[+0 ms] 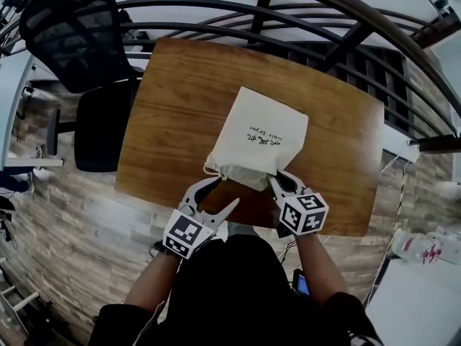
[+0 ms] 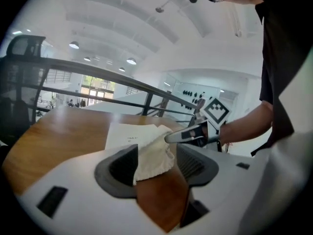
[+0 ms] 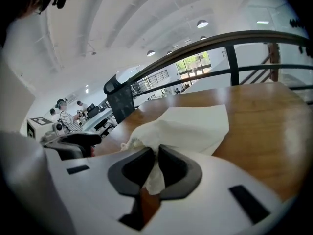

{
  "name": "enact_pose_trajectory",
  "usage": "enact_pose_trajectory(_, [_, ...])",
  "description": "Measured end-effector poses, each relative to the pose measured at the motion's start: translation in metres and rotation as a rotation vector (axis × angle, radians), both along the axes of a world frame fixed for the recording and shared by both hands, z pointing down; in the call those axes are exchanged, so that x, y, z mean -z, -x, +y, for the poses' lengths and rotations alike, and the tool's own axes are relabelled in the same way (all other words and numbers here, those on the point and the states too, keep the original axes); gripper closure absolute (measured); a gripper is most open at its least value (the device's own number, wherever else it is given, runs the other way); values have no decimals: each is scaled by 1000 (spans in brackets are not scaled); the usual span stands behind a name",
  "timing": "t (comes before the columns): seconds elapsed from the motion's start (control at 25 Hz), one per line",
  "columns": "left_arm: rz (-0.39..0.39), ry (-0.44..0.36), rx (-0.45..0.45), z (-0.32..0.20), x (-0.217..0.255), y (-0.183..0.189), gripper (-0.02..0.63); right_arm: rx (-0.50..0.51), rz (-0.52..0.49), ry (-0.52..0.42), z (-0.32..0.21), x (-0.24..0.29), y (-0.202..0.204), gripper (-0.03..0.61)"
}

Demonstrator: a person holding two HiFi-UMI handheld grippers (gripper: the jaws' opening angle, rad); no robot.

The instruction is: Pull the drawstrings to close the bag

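Observation:
A white cloth drawstring bag (image 1: pixel 261 137) with dark print lies flat on the wooden table (image 1: pixel 166 121), its gathered mouth (image 1: pixel 241 173) toward me. My right gripper (image 1: pixel 274 181) is shut on the right side of that mouth; in the right gripper view cloth (image 3: pixel 186 126) is pinched between the dark pads (image 3: pixel 173 168). My left gripper (image 1: pixel 225 191) stands open at the mouth's left side. In the left gripper view a fold of the bag (image 2: pixel 154 155) hangs between the wide jaws, close to the left pad (image 2: pixel 122 166). A cord end (image 1: pixel 209 169) shows at the mouth's left corner.
The table's near edge (image 1: pixel 238 225) runs just under both grippers. A black office chair (image 1: pixel 79 42) stands off the table's far left corner. A dark curved railing (image 1: pixel 302 6) runs behind the table. Bare wood lies on either side of the bag.

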State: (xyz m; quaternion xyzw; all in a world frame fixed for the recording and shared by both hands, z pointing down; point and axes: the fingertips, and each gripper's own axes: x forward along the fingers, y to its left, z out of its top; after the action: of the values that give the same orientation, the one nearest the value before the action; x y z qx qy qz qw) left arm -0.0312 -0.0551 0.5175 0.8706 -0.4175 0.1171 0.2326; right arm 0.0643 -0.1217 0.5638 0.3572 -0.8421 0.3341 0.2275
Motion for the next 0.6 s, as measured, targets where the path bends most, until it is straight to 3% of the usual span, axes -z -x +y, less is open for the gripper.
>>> enact_pose_trajectory(0.16, [63, 100, -115, 2, -24, -31, 385, 13, -78, 26, 4, 7, 1, 554])
enact_pose_trajectory(0.28, [70, 129, -164, -3, -37, -50, 388, 20, -96, 31, 5, 7, 1, 554])
enact_pose_trajectory(0.6, [109, 180, -202, -17, -54, -72, 393, 16, -129, 37, 8, 7, -8, 554])
